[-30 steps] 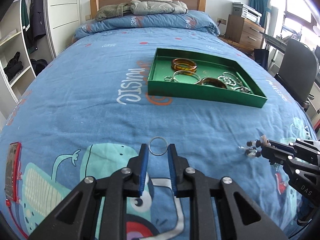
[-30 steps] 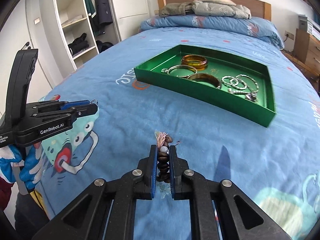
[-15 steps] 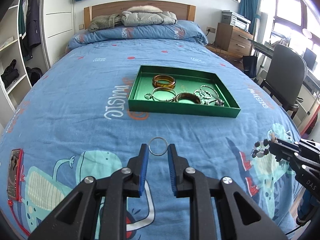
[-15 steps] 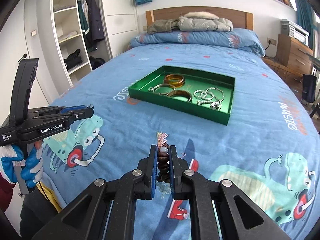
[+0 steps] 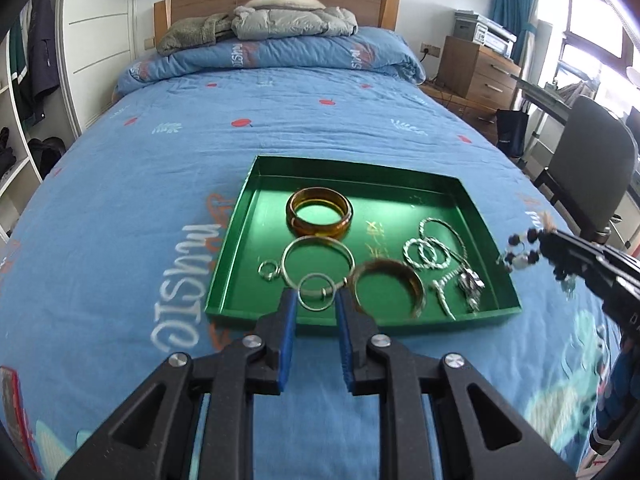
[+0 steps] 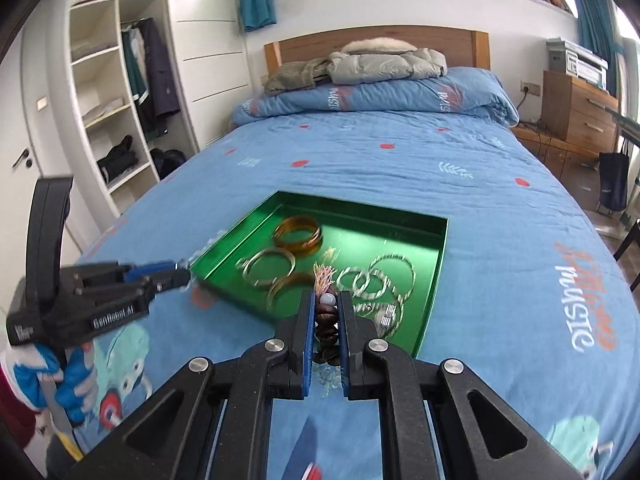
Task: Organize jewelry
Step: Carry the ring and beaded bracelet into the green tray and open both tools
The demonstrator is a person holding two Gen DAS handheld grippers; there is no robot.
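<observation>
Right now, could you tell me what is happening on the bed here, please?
A person holds a tool in each hand and is sorting jewelry into a green tray on the bed. The left tool grips a thin silver ring over the tray's near edge. The right tool pinches a bead bracelet with a tassel, also near the tray. Bangles and chains already lie inside.

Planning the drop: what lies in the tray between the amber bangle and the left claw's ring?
In the left wrist view, a thin silver bangle lies in the green tray between the amber bangle and the small ring held by the left claw.
</observation>
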